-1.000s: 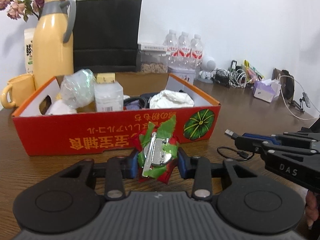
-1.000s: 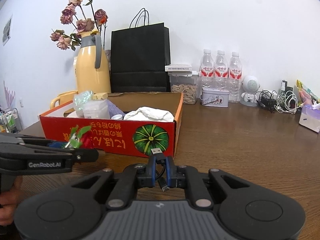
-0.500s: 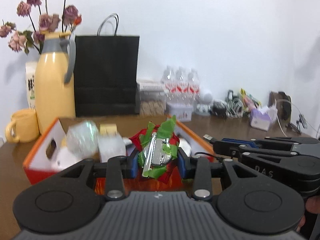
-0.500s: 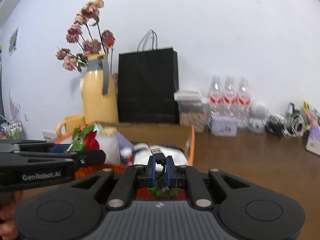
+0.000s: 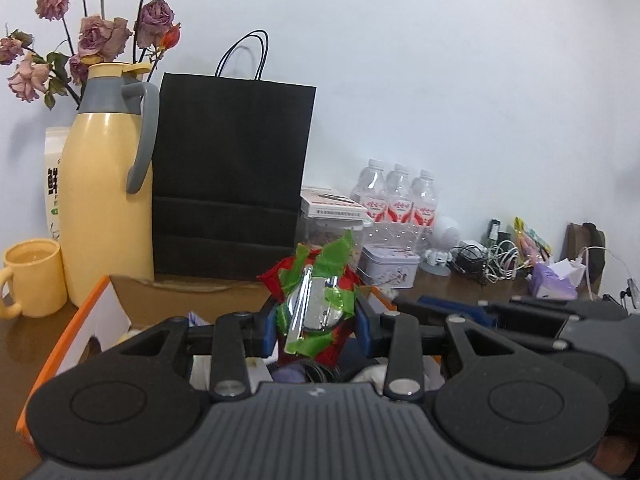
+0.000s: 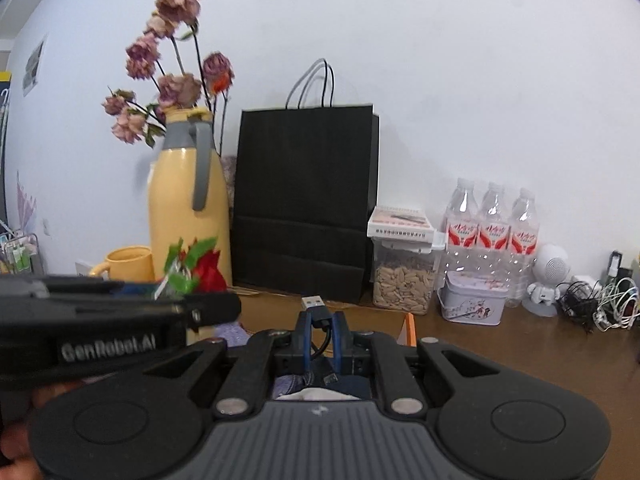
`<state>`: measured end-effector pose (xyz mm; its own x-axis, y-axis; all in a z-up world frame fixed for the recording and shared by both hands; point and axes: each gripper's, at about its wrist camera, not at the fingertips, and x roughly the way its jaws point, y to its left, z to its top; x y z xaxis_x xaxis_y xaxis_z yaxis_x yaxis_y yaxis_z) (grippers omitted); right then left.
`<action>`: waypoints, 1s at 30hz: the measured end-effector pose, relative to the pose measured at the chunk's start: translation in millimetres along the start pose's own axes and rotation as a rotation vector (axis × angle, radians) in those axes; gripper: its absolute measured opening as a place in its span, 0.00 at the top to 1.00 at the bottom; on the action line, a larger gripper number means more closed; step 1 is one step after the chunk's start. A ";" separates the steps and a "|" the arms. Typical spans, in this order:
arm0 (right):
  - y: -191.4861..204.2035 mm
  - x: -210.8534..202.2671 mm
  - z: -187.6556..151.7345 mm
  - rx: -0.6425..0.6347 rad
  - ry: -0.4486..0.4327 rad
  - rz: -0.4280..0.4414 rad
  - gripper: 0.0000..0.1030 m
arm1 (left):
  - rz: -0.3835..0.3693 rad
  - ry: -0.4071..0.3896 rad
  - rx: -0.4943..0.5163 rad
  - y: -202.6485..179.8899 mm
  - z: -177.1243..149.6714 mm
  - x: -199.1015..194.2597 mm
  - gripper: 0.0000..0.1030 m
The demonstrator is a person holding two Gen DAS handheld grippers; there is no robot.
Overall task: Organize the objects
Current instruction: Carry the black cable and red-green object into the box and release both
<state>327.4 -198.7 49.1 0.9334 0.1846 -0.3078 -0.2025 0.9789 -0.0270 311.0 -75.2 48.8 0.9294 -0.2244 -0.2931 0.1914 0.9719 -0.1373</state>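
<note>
My left gripper (image 5: pixel 316 322) is shut on a red and green fabric flower clip (image 5: pixel 314 300) with a silver metal clasp, held above the orange cardboard box (image 5: pixel 86 320). The clip also shows in the right wrist view (image 6: pixel 196 270). My right gripper (image 6: pixel 322 330) is shut on a black USB cable (image 6: pixel 318 308), plug end pointing up, also above the box. The right gripper lies to the right of the left one (image 5: pixel 520 312). Box contents are mostly hidden beneath both grippers.
A yellow thermos jug (image 5: pixel 108 200) with dried roses, a yellow mug (image 5: pixel 32 276) and a black paper bag (image 5: pixel 232 176) stand behind the box. Water bottles (image 5: pixel 396 200), a nut container (image 6: pixel 404 276), a tin (image 6: pixel 474 300) and tangled cables (image 5: pixel 492 260) line the wall at right.
Both grippers rose from table level in front of the box and moved forward over it, carrying the flower clip and the USB cable.
</note>
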 end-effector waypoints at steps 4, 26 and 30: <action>-10.8 19.3 -9.2 0.034 0.036 0.005 0.91 | 0.000 0.026 0.007 7.8 -1.9 18.9 0.63; -15.1 21.0 -25.0 0.055 0.088 -0.019 0.00 | 0.125 -0.035 0.030 9.2 -6.9 14.8 0.00; -15.0 19.0 -24.7 0.056 0.080 -0.027 0.00 | 0.127 -0.043 0.029 8.7 -7.4 13.3 0.00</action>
<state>340.9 -212.1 20.2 0.9112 0.1532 -0.3825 -0.1589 0.9872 0.0168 322.8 -70.3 36.7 0.9594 -0.0963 -0.2652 0.0793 0.9941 -0.0742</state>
